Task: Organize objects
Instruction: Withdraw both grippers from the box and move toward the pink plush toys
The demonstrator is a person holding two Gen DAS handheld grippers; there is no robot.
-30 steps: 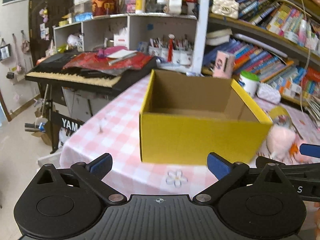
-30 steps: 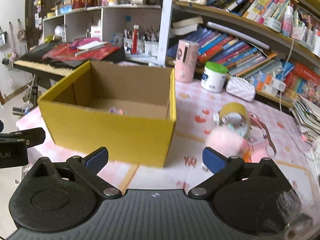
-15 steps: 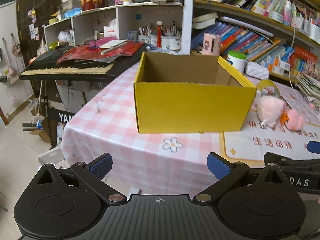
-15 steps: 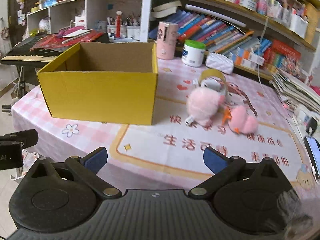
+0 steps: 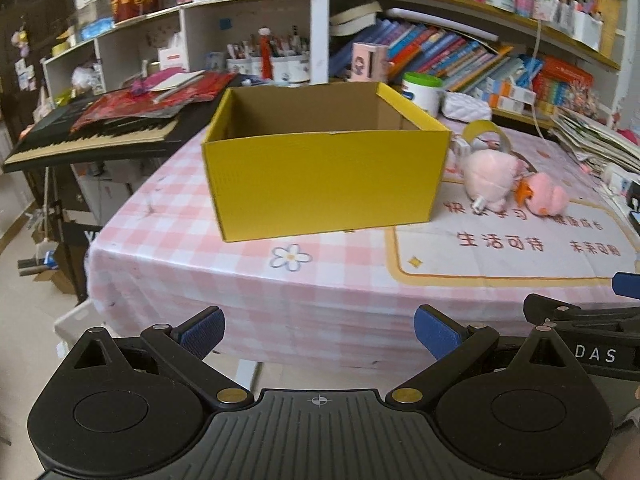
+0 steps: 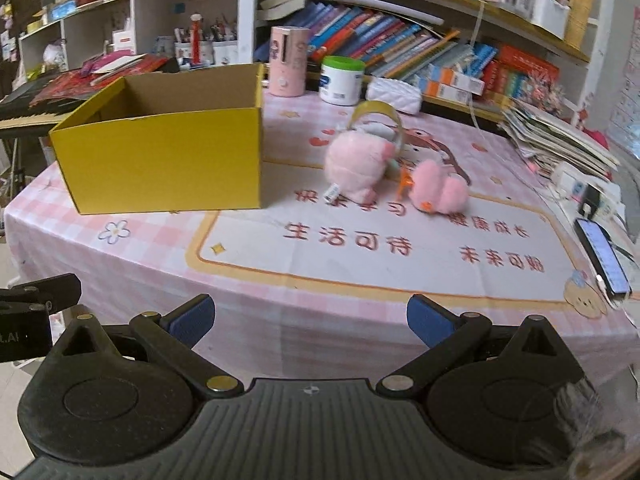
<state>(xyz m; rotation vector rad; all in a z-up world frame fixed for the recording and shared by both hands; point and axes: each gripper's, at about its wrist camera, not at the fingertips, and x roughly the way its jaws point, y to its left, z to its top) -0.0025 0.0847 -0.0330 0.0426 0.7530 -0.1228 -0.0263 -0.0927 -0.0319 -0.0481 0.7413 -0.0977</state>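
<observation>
An open yellow cardboard box (image 5: 324, 184) (image 6: 160, 164) stands on the pink checked tablecloth (image 5: 248, 276) (image 6: 400, 308). To its right lie a pale pink plush toy (image 5: 490, 178) (image 6: 354, 166) and a smaller pink plush (image 5: 546, 199) (image 6: 438, 192). A yellow tape roll (image 5: 486, 136) (image 6: 378, 118) stands just behind them. My left gripper (image 5: 318, 330) is open, held off the table's front edge with nothing between its fingers. My right gripper (image 6: 310, 318) is open too, empty, also back from the edge and facing the plush toys.
A pink canister (image 6: 288, 62), a white jar with a green lid (image 6: 340, 80) and a white pouch (image 6: 394, 94) stand at the back before bookshelves. A keyboard (image 5: 92, 136) is left of the table. A phone (image 6: 604, 258) and a magazine stack (image 6: 560, 140) lie at the right.
Both grippers have drawn back from the yellow box and away from the table, so the table's front edge and the plush toys now show. Both stayed open.
</observation>
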